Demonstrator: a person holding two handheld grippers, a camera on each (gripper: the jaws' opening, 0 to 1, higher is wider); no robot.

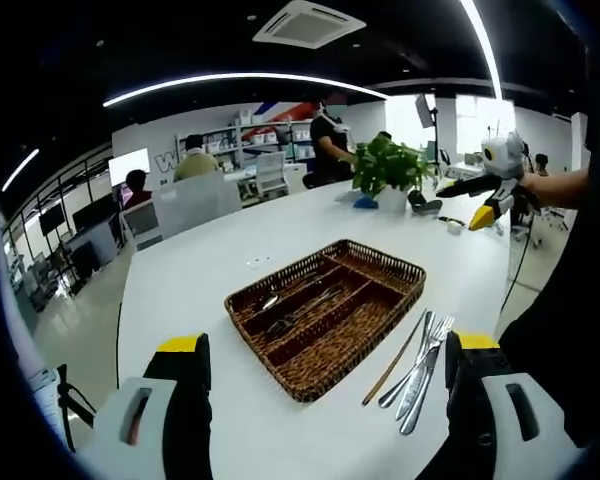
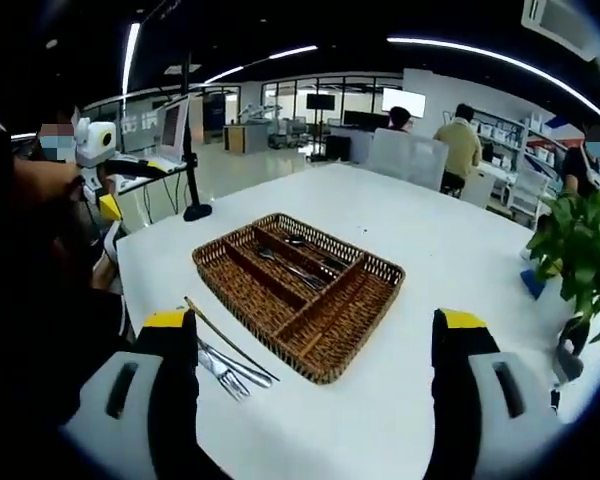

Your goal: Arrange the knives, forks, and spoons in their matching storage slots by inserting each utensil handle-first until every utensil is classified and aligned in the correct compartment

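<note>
— Hovering both grippers over the white desk (image 1: 210,260), nothing in either. My left gripper (image 1: 325,375) has its fingers spread apart and released; same for my right gripper (image 2: 315,350).

— Where's the tray?

— Wicker cutlery tray (image 1: 400,272) sits mid-desk, ahead of both grippers. In the right gripper view the tray (image 2: 242,285) shows long compartments split by dividers.

— Anything in it?

— Yes, some metal utensils (image 1: 302,310) already lie in the inner slots; I think a spoon and forks, too small to be sure. Right gripper view has them too (image 2: 302,265).

— And loose ones?

— Loose cutlery (image 1: 420,365) lies on the desk just beside the tray's near edge: a fork, what looks like knives, plus a thin brown stick (image 1: 393,360) next to them. In the right gripper view that pile (image 2: 228,368) is close to my left finger, not touching it.

— Other stuff?

— Potted plant (image 1: 388,170) at the far end of the desk. People standing and sitting in the office beyond.
</note>
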